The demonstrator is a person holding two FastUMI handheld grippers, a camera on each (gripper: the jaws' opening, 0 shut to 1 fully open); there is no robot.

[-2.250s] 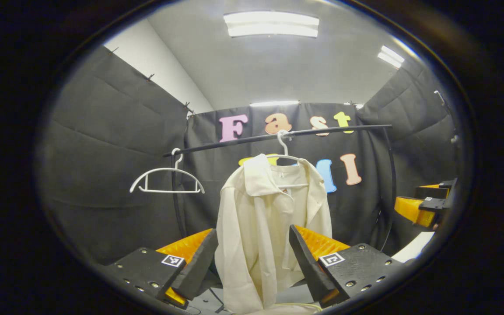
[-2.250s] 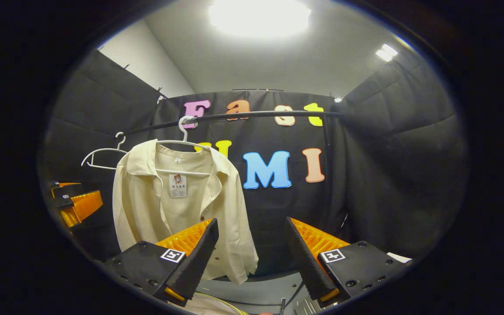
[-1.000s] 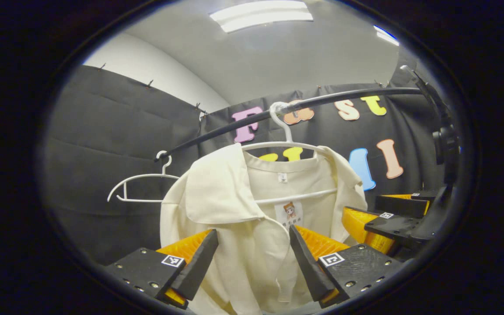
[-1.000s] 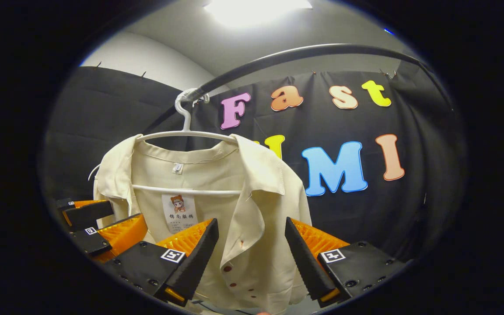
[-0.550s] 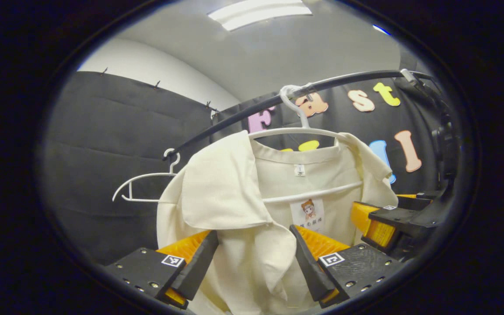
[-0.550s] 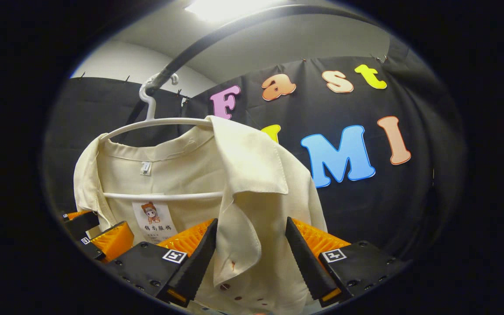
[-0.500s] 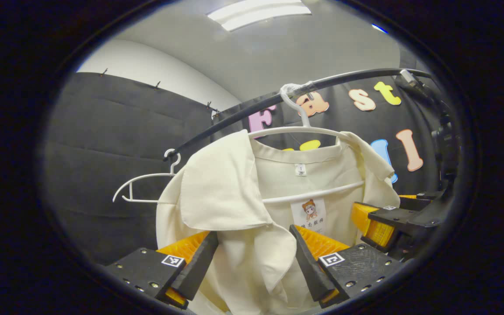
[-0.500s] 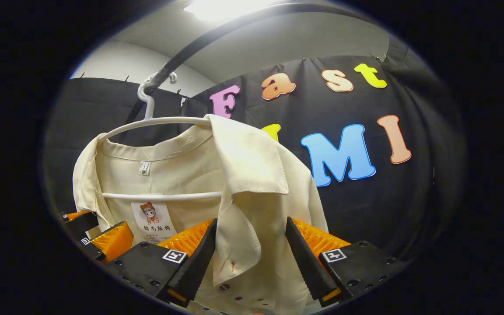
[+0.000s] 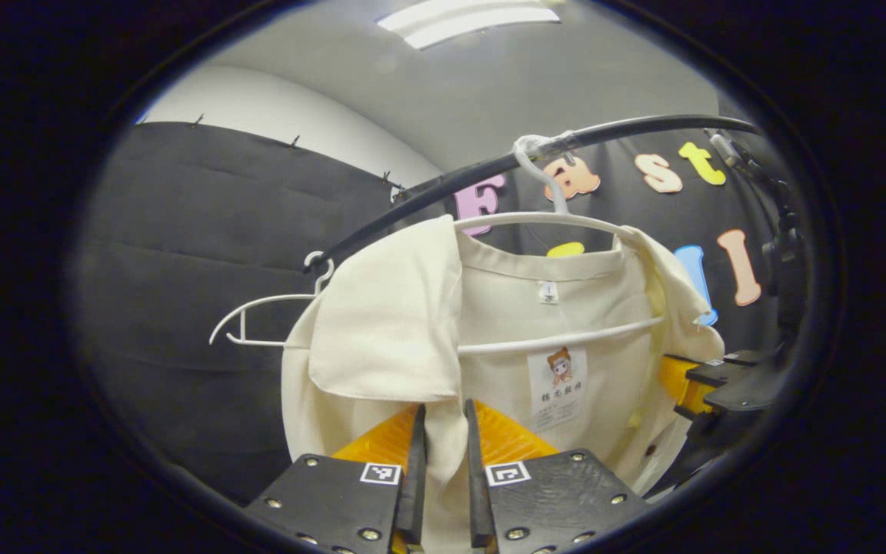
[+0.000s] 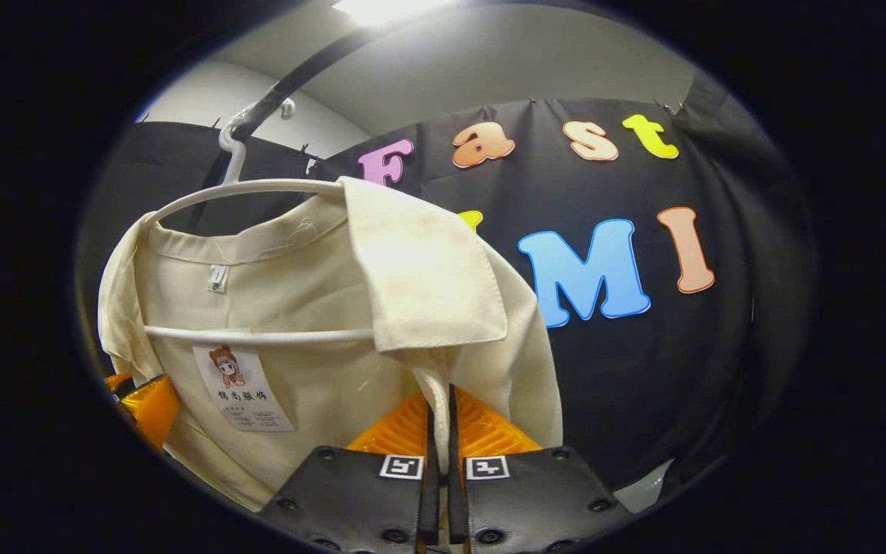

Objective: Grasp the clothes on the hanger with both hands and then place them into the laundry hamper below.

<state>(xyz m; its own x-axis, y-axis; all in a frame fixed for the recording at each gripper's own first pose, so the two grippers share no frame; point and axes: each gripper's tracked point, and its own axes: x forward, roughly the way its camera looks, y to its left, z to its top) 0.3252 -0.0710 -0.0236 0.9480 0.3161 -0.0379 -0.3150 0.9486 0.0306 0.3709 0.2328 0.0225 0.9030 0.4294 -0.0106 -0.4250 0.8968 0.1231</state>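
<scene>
Inside the cream shirt (image 9: 412, 323) hangs a white tag (image 9: 557, 387) with a small cartoon figure and printed characters, and above it a tiny size tab (image 9: 546, 292) at the collar; the print is too small to make out. The shirt sits on a white hanger (image 9: 558, 223) hooked over a black rail (image 9: 443, 188), front open, collar flaps folded out to each side. An empty second hanger (image 9: 262, 319) hangs further along the rail, just beside the shirt's shoulder. Black cloth walls close in the booth, with a ceiling light (image 9: 474, 15) overhead.

In the left gripper view, the left gripper (image 9: 441, 431) has its jaws nearly closed on the front edge of the shirt below one collar flap, a strip of fabric between them. The right gripper (image 9: 708, 381) shows at the shirt's far edge.

In the right gripper view, the right gripper (image 10: 440, 431) has its jaws pressed almost together, a thin fold of the shirt (image 10: 320, 308) pinched between them under the other collar flap. The hanger (image 10: 243, 192) carries the garment, and the left gripper (image 10: 143, 404) peeks out at the lower edge.
</scene>
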